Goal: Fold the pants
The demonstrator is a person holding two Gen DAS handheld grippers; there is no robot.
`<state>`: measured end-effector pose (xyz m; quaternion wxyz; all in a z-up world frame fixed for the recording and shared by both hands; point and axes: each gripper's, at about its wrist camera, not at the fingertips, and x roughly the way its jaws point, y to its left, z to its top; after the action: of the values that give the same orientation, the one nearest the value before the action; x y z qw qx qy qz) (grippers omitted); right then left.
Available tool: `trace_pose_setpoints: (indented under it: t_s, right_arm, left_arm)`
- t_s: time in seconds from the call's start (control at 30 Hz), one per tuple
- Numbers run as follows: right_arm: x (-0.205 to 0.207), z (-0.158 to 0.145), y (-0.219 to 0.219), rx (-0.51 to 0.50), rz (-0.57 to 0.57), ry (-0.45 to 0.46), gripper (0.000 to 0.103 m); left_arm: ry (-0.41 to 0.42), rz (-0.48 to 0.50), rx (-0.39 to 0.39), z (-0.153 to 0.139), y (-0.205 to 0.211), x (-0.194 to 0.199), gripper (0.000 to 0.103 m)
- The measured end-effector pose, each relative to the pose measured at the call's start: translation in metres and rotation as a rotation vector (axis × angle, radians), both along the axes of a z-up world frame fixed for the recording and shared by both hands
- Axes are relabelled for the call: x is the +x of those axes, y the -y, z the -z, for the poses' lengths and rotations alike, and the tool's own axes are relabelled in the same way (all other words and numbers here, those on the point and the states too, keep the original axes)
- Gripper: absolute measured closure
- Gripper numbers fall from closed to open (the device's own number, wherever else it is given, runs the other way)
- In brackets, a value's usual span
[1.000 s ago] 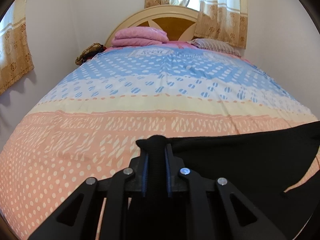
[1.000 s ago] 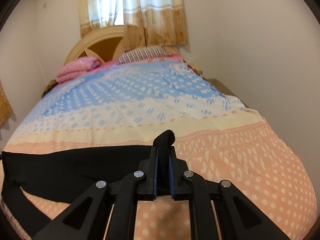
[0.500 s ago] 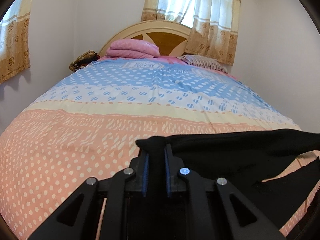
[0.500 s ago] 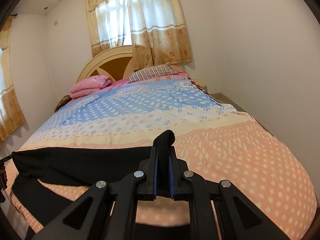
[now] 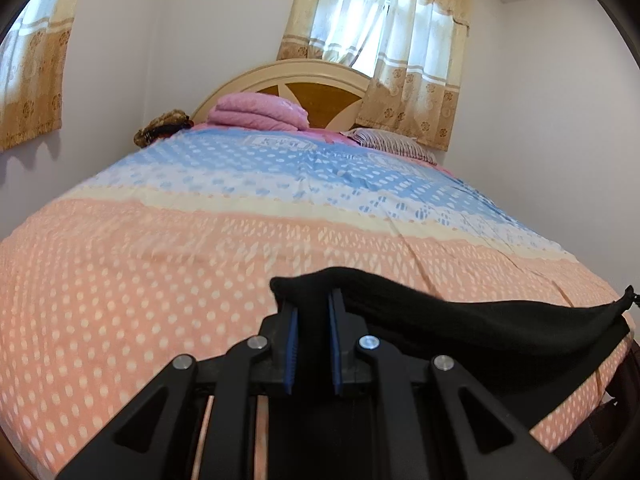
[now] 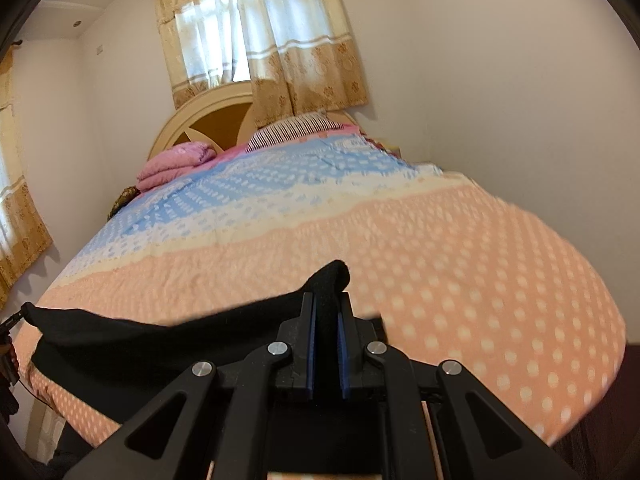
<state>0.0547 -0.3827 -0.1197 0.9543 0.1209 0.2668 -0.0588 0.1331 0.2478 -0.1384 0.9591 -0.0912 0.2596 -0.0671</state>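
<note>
The black pants hang stretched between my two grippers above the foot of the bed. My left gripper is shut on one end of the fabric, which bunches above the blue pads. My right gripper is shut on the other end of the pants, with a fold sticking up between the fingers. The cloth sags in a band between them and drops below the bed edge, where its lower part is hidden.
The bed has a peach, cream and blue dotted cover. A folded pink blanket and a striped pillow lie by the headboard. Walls stand close on both sides, and curtained windows are behind.
Both grippers have drawn back toward the foot of the bed and tilted up, still holding the pants. The black cloth now covers less of the bed and hangs over the edge.
</note>
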Motion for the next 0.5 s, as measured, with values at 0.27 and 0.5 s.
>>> trace_pose_setpoints:
  t_s: [0.27, 0.5]
  right_arm:
    - [-0.011, 0.030, 0.009, 0.022, 0.045, -0.064, 0.094]
    - [-0.017, 0.025, 0.007, -0.011, 0.071, -0.059, 0.094]
  left_arm:
    - [-0.051, -0.008, 0.031, 0.039, 0.002, -0.033, 0.089]
    - [-0.043, -0.009, 0.028, 0.050, 0.004, -0.048, 0.089]
